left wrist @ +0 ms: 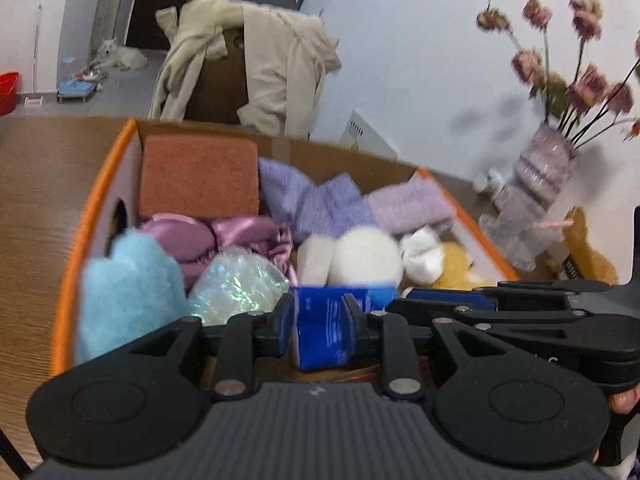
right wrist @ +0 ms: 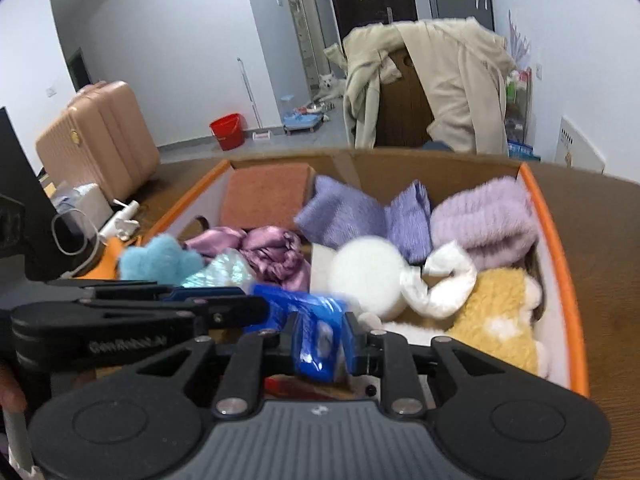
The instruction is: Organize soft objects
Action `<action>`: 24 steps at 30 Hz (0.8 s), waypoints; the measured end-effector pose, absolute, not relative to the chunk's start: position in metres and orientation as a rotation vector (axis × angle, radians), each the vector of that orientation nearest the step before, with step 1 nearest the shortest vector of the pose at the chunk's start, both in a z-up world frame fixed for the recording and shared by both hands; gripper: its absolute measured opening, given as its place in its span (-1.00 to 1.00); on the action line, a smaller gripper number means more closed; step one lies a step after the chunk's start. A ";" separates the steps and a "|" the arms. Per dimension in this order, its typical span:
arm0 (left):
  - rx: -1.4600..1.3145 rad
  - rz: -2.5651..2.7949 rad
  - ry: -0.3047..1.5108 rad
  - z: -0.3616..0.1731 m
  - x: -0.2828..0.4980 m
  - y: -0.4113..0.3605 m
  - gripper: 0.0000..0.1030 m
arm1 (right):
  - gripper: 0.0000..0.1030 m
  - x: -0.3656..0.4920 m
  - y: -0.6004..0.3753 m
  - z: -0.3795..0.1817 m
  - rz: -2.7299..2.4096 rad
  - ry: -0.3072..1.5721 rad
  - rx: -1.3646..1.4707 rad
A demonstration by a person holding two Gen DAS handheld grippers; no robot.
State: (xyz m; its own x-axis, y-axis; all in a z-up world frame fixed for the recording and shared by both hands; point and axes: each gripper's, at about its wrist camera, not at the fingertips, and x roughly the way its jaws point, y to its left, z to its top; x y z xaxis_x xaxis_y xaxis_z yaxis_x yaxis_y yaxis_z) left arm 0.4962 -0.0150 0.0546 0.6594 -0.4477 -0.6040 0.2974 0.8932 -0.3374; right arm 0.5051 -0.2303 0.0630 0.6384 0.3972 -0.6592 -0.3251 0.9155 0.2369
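Observation:
A blue plastic packet sits pinched between the pads of my left gripper, just above the near end of an orange-rimmed cardboard box. My right gripper is shut on the same blue packet. The two grippers stand side by side: the right gripper shows at the right of the left wrist view, and the left gripper at the left of the right wrist view. In the box lie a white round puff, purple knit cloth, pink satin and a yellow plush.
The box stands on a wooden table. A vase of dried flowers stands to its right. A chair draped with a beige coat is behind the table. A pink suitcase and a red bucket stand on the floor.

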 end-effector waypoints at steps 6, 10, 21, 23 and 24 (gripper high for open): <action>-0.171 -0.378 0.626 0.109 0.452 0.006 -0.39 | -0.53 0.464 -0.249 0.117 0.373 0.658 0.080; -0.119 -0.329 0.558 0.140 0.414 0.021 -0.29 | -0.46 0.425 -0.273 0.150 0.322 0.580 0.075; -0.081 -0.208 0.482 0.165 0.339 0.038 0.26 | -0.11 0.336 -0.289 0.164 0.257 0.508 0.060; -0.057 -0.180 0.446 0.166 0.327 0.036 0.54 | 0.17 0.323 -0.287 0.163 0.259 0.472 0.058; -0.042 -0.159 0.423 0.166 0.320 0.034 0.66 | 0.31 0.317 -0.287 0.162 0.264 0.453 0.060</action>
